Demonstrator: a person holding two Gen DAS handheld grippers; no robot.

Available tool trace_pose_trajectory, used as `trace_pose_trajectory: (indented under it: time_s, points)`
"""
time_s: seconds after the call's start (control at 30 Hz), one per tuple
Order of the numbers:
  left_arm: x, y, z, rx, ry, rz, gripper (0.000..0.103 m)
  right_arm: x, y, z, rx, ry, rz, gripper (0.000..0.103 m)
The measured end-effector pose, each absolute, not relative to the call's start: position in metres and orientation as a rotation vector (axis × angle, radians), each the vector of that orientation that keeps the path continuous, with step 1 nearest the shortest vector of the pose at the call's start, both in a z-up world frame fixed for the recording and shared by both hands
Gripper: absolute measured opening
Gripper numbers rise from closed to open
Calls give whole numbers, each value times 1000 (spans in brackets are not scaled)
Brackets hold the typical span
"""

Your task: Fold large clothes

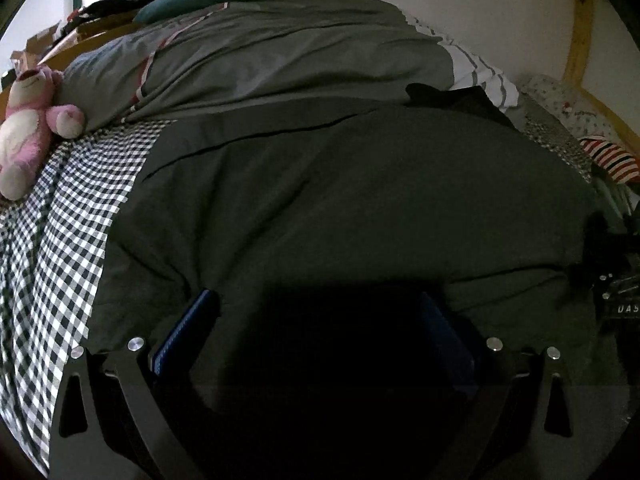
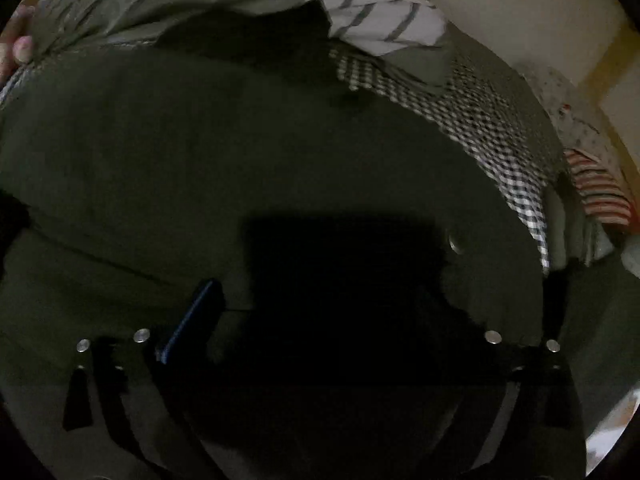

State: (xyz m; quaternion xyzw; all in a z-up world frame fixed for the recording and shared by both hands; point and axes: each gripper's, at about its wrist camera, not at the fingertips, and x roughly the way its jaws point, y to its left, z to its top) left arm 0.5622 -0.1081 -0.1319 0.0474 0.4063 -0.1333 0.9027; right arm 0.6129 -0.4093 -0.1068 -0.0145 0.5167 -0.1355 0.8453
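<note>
A large dark olive-green garment [image 1: 340, 200] lies spread flat over the bed and fills most of both views [image 2: 200, 140]. My left gripper [image 1: 316, 308] hovers low over its near part, blue fingers [image 1: 204, 312] wide apart, nothing pinched; a deep shadow lies between them. My right gripper [image 2: 320, 296] also stands open just above the cloth. Its left blue finger [image 2: 200, 312] shows, while the right finger is lost in the dark. A small metal snap [image 2: 456, 245] shows on the garment near that gripper.
A black-and-white checked sheet [image 1: 60, 240] covers the bed, with a pink plush bear [image 1: 28, 128] at the left. A grey duvet [image 1: 280, 52] is bunched behind the garment. A black cloth [image 1: 460, 100], a white striped cloth [image 1: 480, 72] and a red-striped cloth [image 1: 608, 160] lie to the right.
</note>
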Motion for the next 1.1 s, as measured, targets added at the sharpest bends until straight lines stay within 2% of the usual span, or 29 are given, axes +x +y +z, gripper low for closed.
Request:
trace_pose_trajectory:
  time_s: [0.2,0.3,0.4,0.6,0.83,0.97,1.1]
  points:
    - [556,-115,-120,156,843,-228,99,564,-492,-61,266,928,-295,99]
    - [530,-127,-94,136,737,-292,98,532,-526,-20,297,815,-265,100]
    - [488,-177,-72,176,620,-436,98,496,-582,1,374,735,-319,100]
    - [420,-303,-80,160,636,-738,98,443,-681,1,441,742,-424,100]
    - [326,-471,-90,395,546,-1042,98,378,-750,23,420,705,-521,100]
    - [301,-526,-121,552,542,-1038,98,350,-777,21,435,693,-540,100]
    - [300,-547,-133,618,524,-985,98,323,-805,13,462,673,-568,100]
